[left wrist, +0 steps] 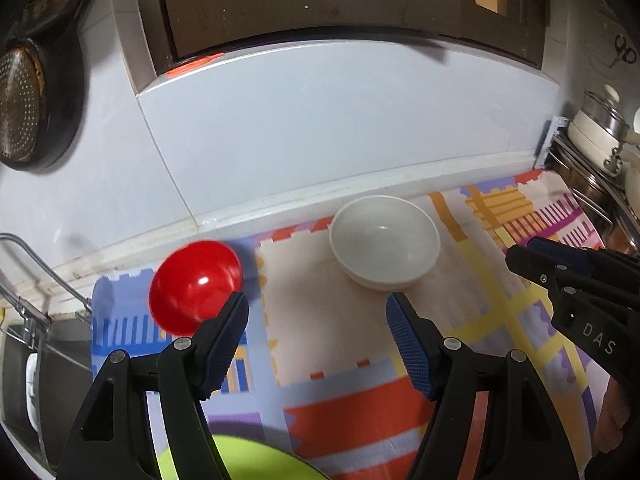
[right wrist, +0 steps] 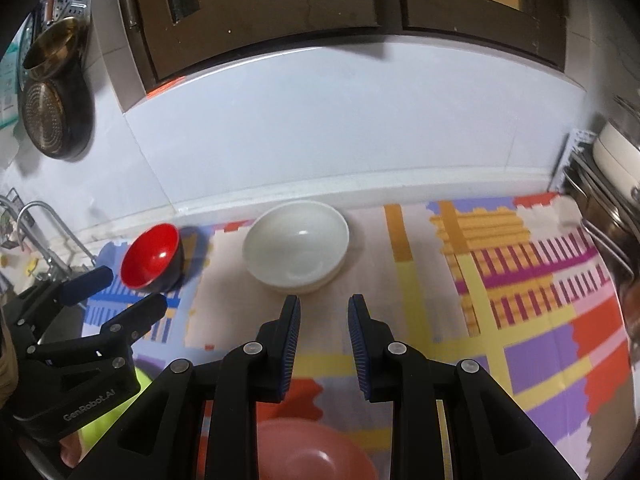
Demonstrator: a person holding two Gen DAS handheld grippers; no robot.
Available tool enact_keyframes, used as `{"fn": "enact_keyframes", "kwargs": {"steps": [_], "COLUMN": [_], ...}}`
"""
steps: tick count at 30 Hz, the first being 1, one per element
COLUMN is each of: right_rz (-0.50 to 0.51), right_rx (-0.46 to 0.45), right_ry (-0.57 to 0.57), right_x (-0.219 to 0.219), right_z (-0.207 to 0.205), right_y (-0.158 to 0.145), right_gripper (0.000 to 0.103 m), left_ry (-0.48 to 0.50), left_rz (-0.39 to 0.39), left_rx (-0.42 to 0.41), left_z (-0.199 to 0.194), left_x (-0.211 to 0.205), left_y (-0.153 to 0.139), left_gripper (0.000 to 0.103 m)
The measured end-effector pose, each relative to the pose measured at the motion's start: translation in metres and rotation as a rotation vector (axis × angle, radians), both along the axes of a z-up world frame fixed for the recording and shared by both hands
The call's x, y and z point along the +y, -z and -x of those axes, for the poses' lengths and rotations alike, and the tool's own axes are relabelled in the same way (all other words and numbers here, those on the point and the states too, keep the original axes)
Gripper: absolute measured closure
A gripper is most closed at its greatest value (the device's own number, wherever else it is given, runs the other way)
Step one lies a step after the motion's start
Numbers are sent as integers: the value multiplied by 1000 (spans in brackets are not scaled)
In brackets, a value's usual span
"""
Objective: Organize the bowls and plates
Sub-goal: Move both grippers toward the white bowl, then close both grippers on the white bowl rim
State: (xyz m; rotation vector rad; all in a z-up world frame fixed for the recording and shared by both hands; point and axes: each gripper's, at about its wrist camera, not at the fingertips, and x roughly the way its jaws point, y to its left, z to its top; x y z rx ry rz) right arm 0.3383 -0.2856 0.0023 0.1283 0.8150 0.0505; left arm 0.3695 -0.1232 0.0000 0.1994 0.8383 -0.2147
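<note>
A white bowl [left wrist: 384, 240] [right wrist: 296, 248] stands upright on the patterned mat [left wrist: 500, 320] [right wrist: 520, 300] near the wall; it seems to sit in a second white bowl. Left of it stands a red bowl [left wrist: 196, 284] [right wrist: 154, 256], dark outside. My left gripper [left wrist: 317, 298] [right wrist: 134, 286] hangs open above the mat, short of both bowls, with nothing between its fingers. My right gripper [right wrist: 325, 300] [left wrist: 520, 250] hovers just short of the white bowl, its jaws a narrow gap apart and empty. A green plate [left wrist: 240, 460] [right wrist: 104, 412] and a pink plate [right wrist: 316, 452] lie at the near edge.
A sink with a faucet [right wrist: 40, 220] and wire rack [left wrist: 24, 280] lies to the left. Pots on a metal rack [left wrist: 600, 140] [right wrist: 612, 160] crowd the right end. A strainer pan [left wrist: 24, 108] [right wrist: 52, 120] hangs on the tiled wall below a dark window frame [left wrist: 340, 8].
</note>
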Motion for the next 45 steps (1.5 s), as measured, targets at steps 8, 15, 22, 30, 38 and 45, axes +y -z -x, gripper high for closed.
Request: {"fn": "enact_keyframes", "kwargs": {"steps": [8,15,22,30,38,45], "right_rz": [10,24,15,-6,-9,-19], "right_rx": [15,40,82,141,175,195], "right_ry": [-32,-48,-51,-56,-49,-36], "right_x": [3,1,-4,-9,-11,-10], "right_z": [-39,-72,-101,-125,-140,-146], "right_y": [8,25,48,75,93,101], "right_gripper": [77,77,77,77,78,89], "left_ry": [3,0,9,19,19,36], "left_rz": [1,-21,-18,-46,-39,0], "left_rx": [-2,29,102,145,194,224], "left_z": [-37,-68,-105,-127,-140,-144], "left_x": [-3,-10,-18,-26,-29,-30], "left_y": [9,31,52,74,92,99], "left_gripper": [32,32,32,33,47,76]}}
